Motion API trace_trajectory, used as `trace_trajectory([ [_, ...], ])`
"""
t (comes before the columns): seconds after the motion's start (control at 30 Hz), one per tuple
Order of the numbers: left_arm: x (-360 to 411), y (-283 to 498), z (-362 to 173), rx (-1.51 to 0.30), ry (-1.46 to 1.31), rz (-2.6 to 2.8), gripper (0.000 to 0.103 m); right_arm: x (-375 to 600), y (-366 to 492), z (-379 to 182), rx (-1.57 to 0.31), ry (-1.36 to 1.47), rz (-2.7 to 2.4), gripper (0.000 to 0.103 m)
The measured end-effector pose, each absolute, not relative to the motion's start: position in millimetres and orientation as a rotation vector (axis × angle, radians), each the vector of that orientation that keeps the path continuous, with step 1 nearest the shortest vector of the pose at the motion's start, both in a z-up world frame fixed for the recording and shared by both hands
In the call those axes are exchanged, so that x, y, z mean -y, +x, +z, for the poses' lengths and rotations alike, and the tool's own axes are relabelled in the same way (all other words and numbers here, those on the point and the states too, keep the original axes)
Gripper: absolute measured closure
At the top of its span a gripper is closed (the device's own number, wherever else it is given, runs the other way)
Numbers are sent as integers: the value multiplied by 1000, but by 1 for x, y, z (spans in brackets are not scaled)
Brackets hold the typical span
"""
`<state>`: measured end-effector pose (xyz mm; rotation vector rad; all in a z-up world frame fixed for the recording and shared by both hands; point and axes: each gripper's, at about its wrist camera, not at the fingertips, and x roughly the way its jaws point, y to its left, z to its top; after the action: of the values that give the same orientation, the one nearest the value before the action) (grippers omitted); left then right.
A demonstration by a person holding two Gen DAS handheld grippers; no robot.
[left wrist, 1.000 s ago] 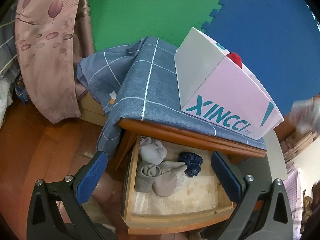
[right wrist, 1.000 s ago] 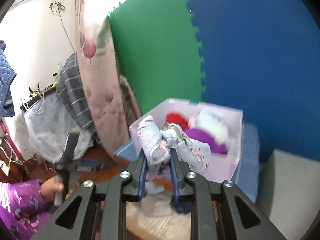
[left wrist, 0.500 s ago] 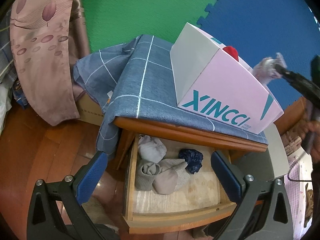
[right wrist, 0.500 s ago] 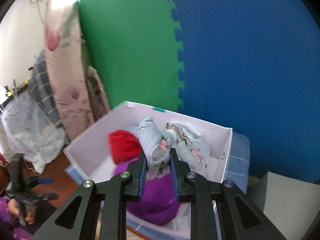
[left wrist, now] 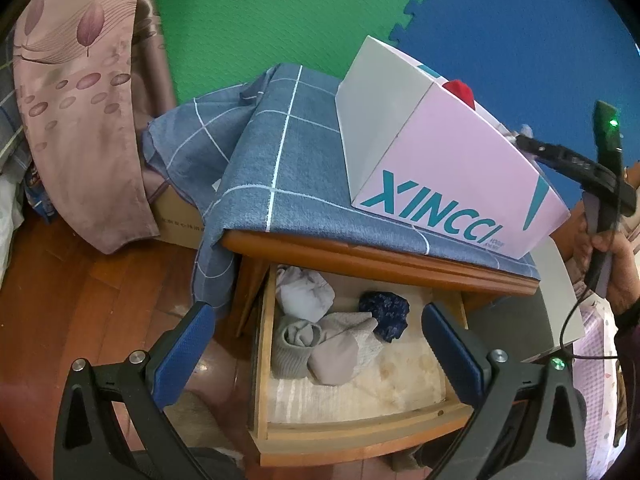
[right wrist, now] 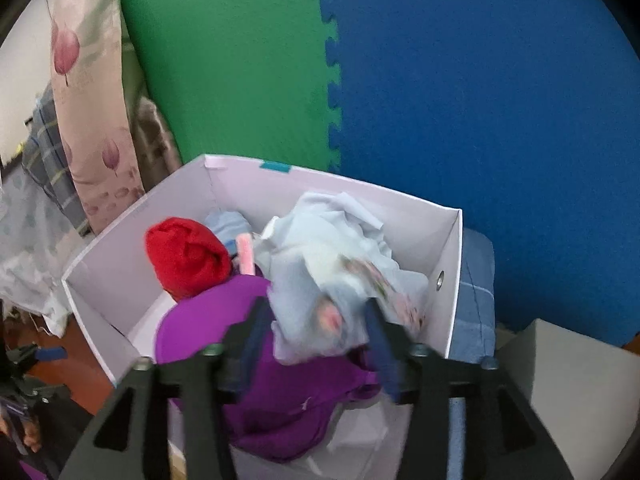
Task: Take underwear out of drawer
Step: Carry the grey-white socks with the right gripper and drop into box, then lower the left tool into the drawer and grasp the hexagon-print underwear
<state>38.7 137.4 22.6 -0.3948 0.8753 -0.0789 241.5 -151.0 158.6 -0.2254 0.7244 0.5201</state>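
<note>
The wooden drawer (left wrist: 360, 428) stands pulled out. Inside lie a pale rolled piece (left wrist: 304, 296), a navy patterned piece (left wrist: 386, 314) and grey and beige rolls (left wrist: 320, 352). My left gripper (left wrist: 316, 312) hovers open above them, holding nothing. On the nightstand sits a pink-and-white box (left wrist: 452, 184). My right gripper (right wrist: 318, 332) hangs over this box (right wrist: 448, 264). Its jaws are opening, with a pale floral underwear (right wrist: 304, 300) loose and blurred between them. Red (right wrist: 186, 256), purple (right wrist: 280, 392) and light blue (right wrist: 332, 236) garments fill the box.
A blue checked cloth (left wrist: 288, 152) drapes the nightstand top. A floral curtain (left wrist: 80, 120) and a cardboard carton (left wrist: 176, 216) stand to the left on the wooden floor (left wrist: 80, 300). Green and blue foam mats (right wrist: 480, 100) cover the wall. A grey block (right wrist: 568, 368) sits right of the box.
My right gripper carried the floral underwear from beside the drawer to over the box, sank a little, and its jaws have spread off the cloth. My left gripper stayed put.
</note>
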Motion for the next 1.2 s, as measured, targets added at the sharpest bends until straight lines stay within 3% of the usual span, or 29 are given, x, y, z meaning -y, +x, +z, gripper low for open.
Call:
trace_trajectory([
  [0.3, -135, 40, 23, -885, -368, -82, 1, 201, 149, 181, -556, -4, 567, 36],
  [0.5, -126, 42, 19, -918, -329, -110, 1, 268, 92, 129, -604, 131, 489, 34],
  [0.63, -113, 47, 12, -958, -285, -137, 1, 326, 94, 91, -733, 441, 422, 34],
  [0.73, -94, 50, 3, -1014, -216, -167, 1, 354, 91, 90, -669, 569, 416, 34],
  [0.9, -45, 56, -21, -1121, -5, -239, 1, 374, 92, 80, -677, 720, 436, 34],
  [1.2, 64, 66, -80, -1177, 553, -357, 1, 389, 80, 85, -655, 696, 461, 34],
])
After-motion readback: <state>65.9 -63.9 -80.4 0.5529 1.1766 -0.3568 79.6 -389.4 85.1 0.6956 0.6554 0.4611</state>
